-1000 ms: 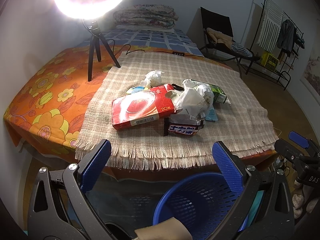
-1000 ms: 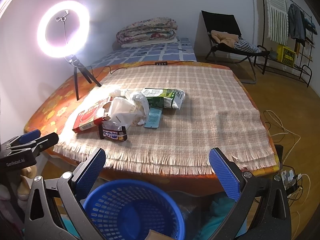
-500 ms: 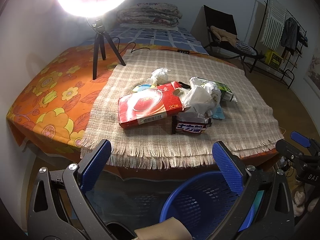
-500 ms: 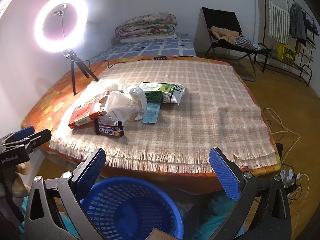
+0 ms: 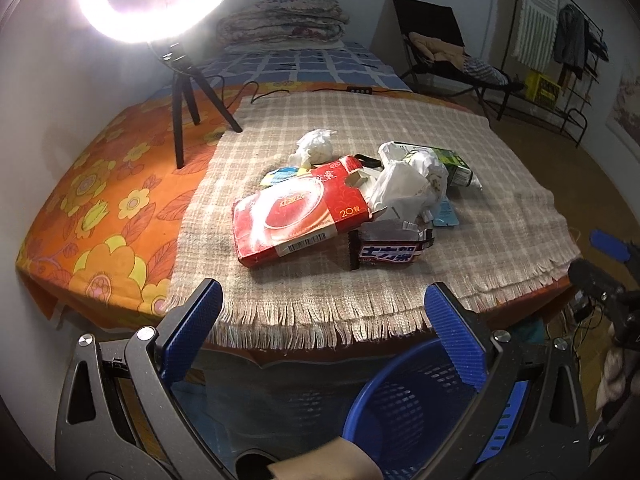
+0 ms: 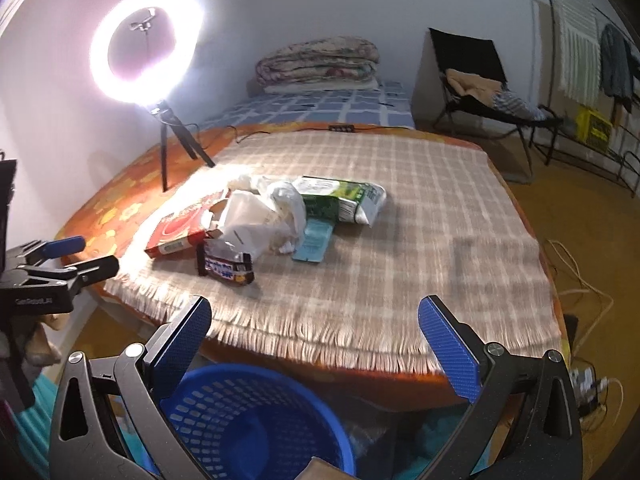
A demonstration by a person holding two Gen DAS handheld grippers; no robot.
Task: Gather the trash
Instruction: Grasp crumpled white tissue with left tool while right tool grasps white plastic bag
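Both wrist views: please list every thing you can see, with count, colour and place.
box: 1, red, cloth left
candy wrapper: 1, dark, nearest pile edge
crumpled paper: several, white, pile middle
carton: 1, green, pile's far right
flat packet: 1, light blue, by carton
basket: 1, blue, floor below table
cloth: 1, beige checked, table
ring light: 1, white, far left
left gripper: 1, blue pads, open
right gripper: 1, blue pads, open

Table point(image 5: 100, 184): plaid cloth point(image 5: 500, 184), trash pile point(image 5: 344, 208), ring light point(image 5: 184, 92).
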